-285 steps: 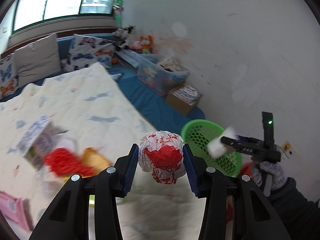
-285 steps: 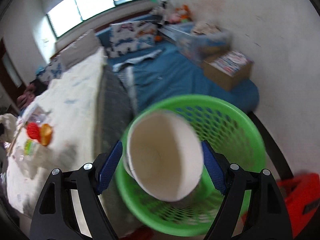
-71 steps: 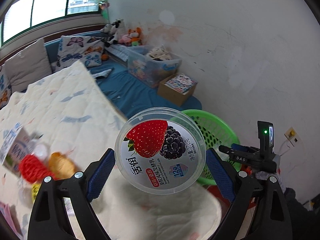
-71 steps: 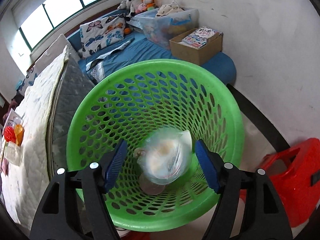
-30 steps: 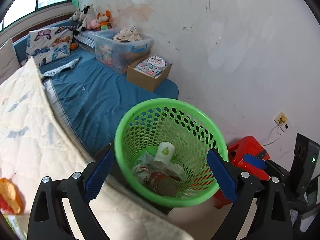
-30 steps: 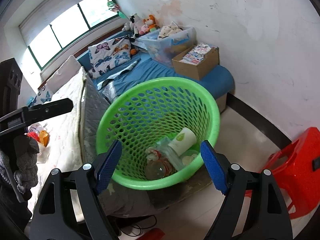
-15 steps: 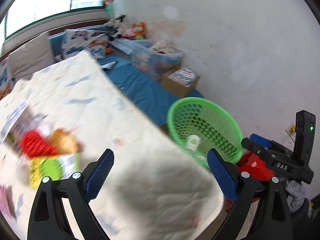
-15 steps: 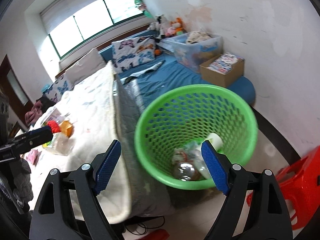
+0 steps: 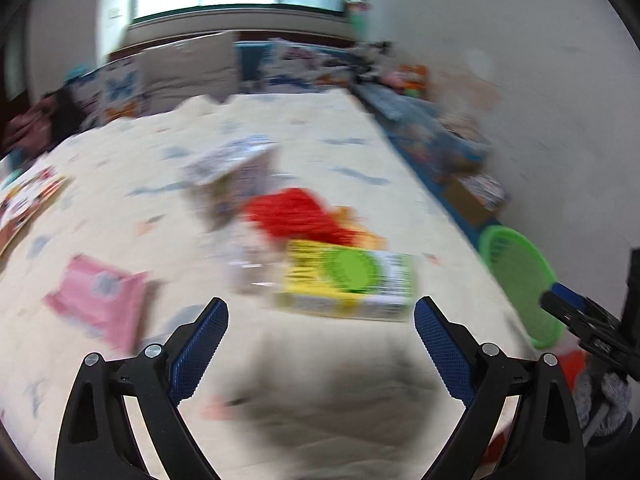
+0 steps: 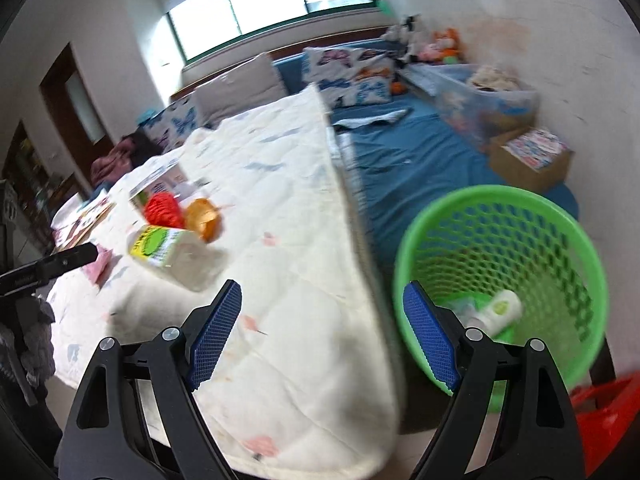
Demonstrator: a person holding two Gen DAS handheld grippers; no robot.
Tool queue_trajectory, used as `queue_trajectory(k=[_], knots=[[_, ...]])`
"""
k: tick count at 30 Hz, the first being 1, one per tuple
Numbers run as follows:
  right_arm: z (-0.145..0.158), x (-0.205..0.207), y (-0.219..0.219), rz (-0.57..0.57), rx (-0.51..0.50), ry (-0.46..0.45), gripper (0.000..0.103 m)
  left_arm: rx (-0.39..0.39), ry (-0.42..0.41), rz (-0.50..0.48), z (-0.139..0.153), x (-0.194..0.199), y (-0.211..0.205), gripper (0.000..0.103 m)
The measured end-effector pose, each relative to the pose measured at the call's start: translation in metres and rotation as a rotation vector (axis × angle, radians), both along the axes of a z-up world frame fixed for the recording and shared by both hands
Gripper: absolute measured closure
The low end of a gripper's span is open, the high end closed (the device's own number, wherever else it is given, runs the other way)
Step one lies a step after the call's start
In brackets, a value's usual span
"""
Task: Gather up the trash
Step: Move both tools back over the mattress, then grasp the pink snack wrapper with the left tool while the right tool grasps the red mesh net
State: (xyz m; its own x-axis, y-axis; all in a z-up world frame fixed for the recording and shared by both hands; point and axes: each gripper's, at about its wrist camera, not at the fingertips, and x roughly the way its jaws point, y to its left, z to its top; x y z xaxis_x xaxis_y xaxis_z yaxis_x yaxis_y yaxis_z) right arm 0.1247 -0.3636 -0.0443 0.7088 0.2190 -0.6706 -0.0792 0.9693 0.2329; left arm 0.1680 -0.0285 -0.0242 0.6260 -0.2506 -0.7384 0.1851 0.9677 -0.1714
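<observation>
My left gripper (image 9: 320, 340) is open and empty above the cream quilt (image 9: 320, 400), facing a yellow-green box (image 9: 348, 284) just ahead. Behind the box lie a red mesh item (image 9: 292, 212), an orange item (image 9: 360, 232) and a white carton (image 9: 236, 172); a pink packet (image 9: 100, 300) lies left. My right gripper (image 10: 320, 332) is open and empty over the quilt's edge (image 10: 352, 280). The green basket (image 10: 560, 216) stands to its right and holds trash, including a white bottle (image 10: 498, 312). The box (image 10: 156, 246), red item (image 10: 160, 208) and orange item (image 10: 204, 214) show there too.
A blue mattress (image 10: 420, 160) runs beside the quilt, with a cardboard box (image 10: 532, 160) and a clear bin (image 10: 480, 96) by the wall. A red stool (image 10: 608, 412) stands right of the basket. Pillows (image 10: 356, 72) lie under the window. The left view is blurred.
Both grippers have swung left from the basket toward the quilt. The left one now faces the yellow-green box closely. The earlier held trash lies in the basket.
</observation>
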Motion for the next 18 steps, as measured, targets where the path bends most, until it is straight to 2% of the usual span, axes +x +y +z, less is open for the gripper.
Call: queue_trajectory(k=[8,11,16,18], knots=[[0.004,0.037,0.049,0.148,0.0,0.011,0.02,-0.046,0.066,0.308,-0.004,0.013,0.094,0.012],[0.006,0.052,0.068,0.211,0.002,0.019,0.02,-0.055,0.099,0.39,-0.011,0.022,0.12,0.012],[0.008,0.079,0.104,0.314,0.003,0.024,0.02,-0.126,0.178,0.521,-0.027,0.033,0.157,0.012],[0.008,0.09,0.119,0.352,0.015,0.03,0.02,-0.119,0.186,0.563,-0.032,0.035,0.166,0.012]])
